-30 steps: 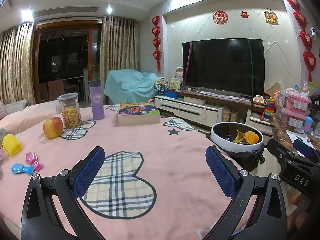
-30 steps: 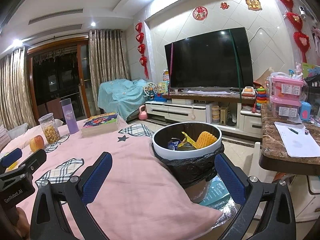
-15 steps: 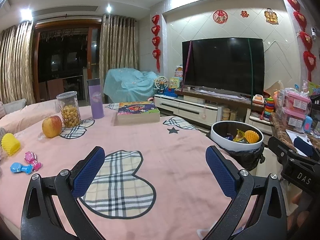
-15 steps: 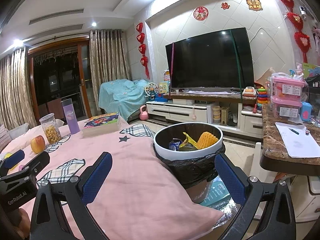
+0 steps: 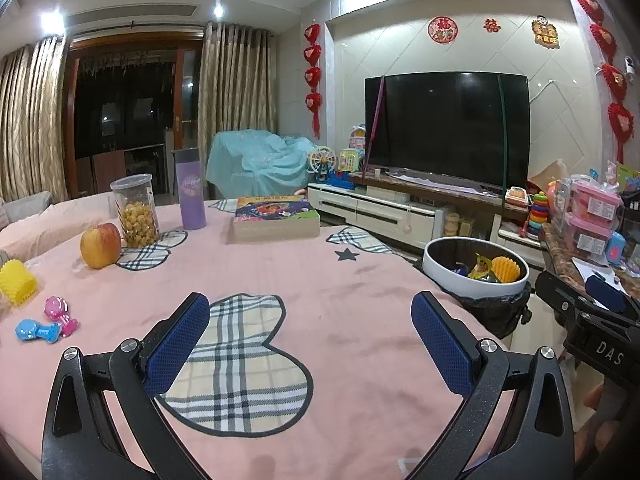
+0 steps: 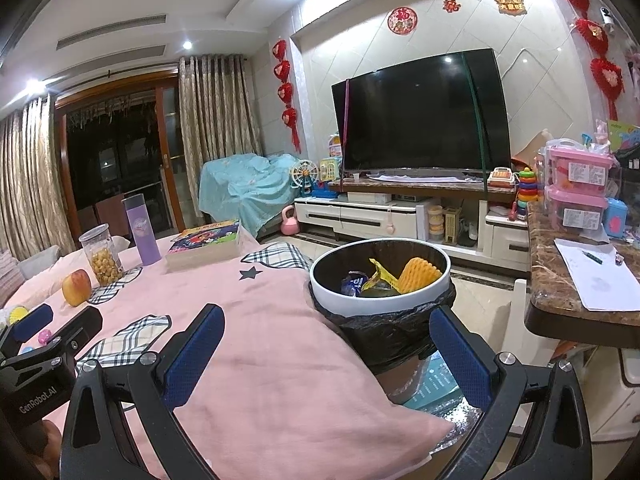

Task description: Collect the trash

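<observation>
A white-rimmed trash bin (image 6: 332,294) lined with a black bag stands off the table's right edge; it also shows in the left wrist view (image 5: 440,276). Inside lie a yellow foam net (image 6: 418,276), a yellow wrapper and a blue wrapper. My left gripper (image 5: 310,344) is open and empty above the pink tablecloth (image 5: 360,308). My right gripper (image 6: 328,354) is open and empty, short of the bin. A yellow foam net (image 5: 16,282) lies at the table's left edge.
On the table stand an apple (image 5: 100,245), a jar of snacks (image 5: 135,210), a purple bottle (image 5: 191,189) and a book (image 5: 276,216). Small pink and blue toys (image 5: 46,322) lie at the left. A marble counter (image 6: 560,300) with papers stands to the right.
Both grippers stay open and empty. The views have shifted only slightly; the right view has drifted a little so the bin sits marginally farther right.
</observation>
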A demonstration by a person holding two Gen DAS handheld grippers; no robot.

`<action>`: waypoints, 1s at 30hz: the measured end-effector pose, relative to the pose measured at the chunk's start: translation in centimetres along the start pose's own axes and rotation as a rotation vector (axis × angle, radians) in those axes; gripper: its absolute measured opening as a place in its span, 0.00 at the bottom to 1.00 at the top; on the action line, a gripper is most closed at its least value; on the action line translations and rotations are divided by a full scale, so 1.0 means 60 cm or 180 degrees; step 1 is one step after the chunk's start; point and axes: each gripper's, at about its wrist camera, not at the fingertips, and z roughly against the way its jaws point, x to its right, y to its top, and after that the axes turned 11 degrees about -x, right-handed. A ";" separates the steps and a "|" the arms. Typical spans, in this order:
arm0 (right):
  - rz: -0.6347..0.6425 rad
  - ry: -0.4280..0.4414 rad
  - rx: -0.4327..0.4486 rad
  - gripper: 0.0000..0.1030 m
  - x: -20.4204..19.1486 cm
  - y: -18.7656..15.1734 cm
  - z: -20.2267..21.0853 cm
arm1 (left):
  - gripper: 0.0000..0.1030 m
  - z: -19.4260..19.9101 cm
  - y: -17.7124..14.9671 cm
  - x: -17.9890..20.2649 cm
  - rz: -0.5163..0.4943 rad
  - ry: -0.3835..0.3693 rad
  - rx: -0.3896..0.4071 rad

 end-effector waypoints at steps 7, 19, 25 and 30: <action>-0.0007 0.0034 -0.0065 1.00 -0.004 0.001 -0.012 | 1.00 -0.009 -0.002 -0.008 0.0026 -0.0019 -0.0052; -0.0010 0.0344 -0.0638 1.00 -0.049 0.021 -0.108 | 1.00 -0.089 -0.009 -0.102 0.0367 0.0168 -0.0648; 0.0194 0.0464 -0.1427 1.00 -0.143 0.032 -0.251 | 1.00 -0.170 -0.011 -0.208 0.0603 0.0501 -0.1338; 0.0266 0.0319 -0.1750 1.00 -0.203 0.040 -0.348 | 1.00 -0.202 -0.016 -0.260 0.0884 0.0384 -0.1601</action>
